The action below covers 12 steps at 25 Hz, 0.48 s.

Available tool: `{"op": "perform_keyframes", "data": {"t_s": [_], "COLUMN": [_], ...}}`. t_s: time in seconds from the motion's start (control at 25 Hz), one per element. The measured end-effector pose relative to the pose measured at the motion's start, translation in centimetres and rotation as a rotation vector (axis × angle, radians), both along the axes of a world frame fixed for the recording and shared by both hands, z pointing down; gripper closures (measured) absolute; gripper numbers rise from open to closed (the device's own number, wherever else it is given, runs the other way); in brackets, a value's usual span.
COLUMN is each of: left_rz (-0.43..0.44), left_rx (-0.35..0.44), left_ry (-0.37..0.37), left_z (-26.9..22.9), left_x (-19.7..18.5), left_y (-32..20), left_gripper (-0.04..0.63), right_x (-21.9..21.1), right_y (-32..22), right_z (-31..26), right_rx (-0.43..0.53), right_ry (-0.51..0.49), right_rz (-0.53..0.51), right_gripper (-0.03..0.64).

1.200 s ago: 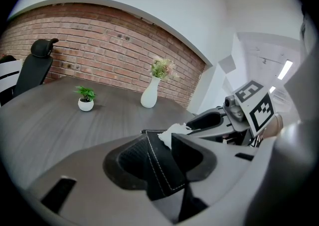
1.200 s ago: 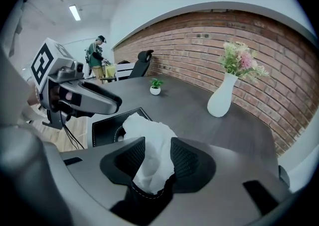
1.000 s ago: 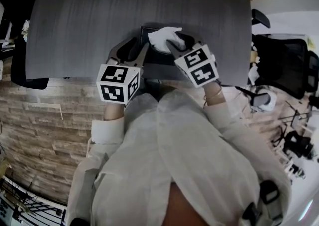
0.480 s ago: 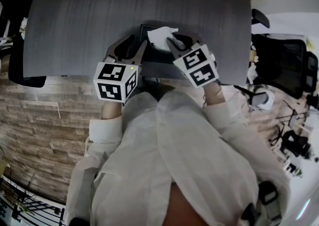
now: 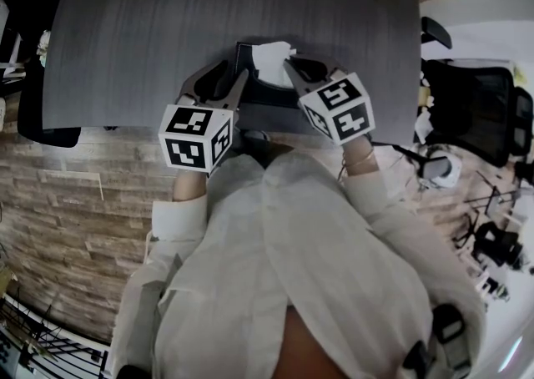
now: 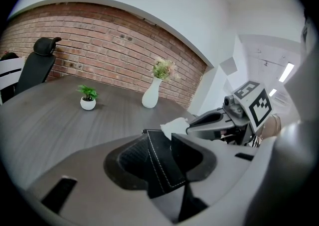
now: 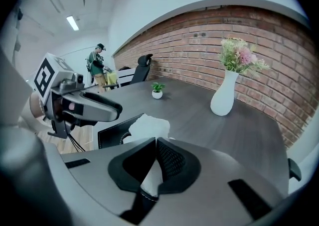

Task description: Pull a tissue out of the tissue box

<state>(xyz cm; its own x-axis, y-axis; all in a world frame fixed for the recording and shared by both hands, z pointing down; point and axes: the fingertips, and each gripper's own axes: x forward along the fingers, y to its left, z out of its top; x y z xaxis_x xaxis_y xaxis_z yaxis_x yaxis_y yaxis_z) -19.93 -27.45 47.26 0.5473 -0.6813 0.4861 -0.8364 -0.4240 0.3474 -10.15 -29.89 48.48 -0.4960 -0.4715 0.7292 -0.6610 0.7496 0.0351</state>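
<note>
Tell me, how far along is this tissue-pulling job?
Done: the left gripper is clamped on the tissue box, apparently steadying it. In hand: the right gripper is closing its jaws on the tissue, which is pinched between them. Left: the pull itself; the tissue sits at the box's opening, not yet drawn out.

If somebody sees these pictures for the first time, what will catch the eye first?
The white tissue rising from the black stitched tissue box at the near edge of the dark grey table, pinched by the right gripper, its jaws shut. The left gripper clamps the box's edge beside it. Farther back stands a white vase of flowers.
</note>
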Motion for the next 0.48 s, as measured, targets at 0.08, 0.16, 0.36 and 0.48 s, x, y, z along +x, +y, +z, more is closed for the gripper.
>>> {"op": "perform_keyframes", "data": {"t_s": [0.08, 0.16, 0.36, 0.48], "left_rz": [0.006, 0.009, 0.012, 0.015], "left_rx": [0.003, 0.007, 0.019, 0.026], "left_ry": [-0.004, -0.008, -0.019, -0.024], "left_z": [-0.3, -0.5, -0.9, -1.2], "left_x": [0.1, 0.2, 0.4, 0.4], "left_y": [0.0, -0.1, 0.0, 0.0], "left_gripper": [0.465, 0.465, 0.465, 0.465], "right_x": [0.3, 0.4, 1.0, 1.3], "right_y": [-0.1, -0.3, -0.3, -0.6], "right_z": [-0.3, -0.5, -1.2, -1.8], "right_rx": [-0.001, -0.008, -0.014, 0.0], "right_ry": [-0.022, -0.051, -0.105, -0.122], "right_rz": [0.015, 0.032, 0.071, 0.087], "right_gripper": [0.606, 0.606, 0.606, 0.606]}}
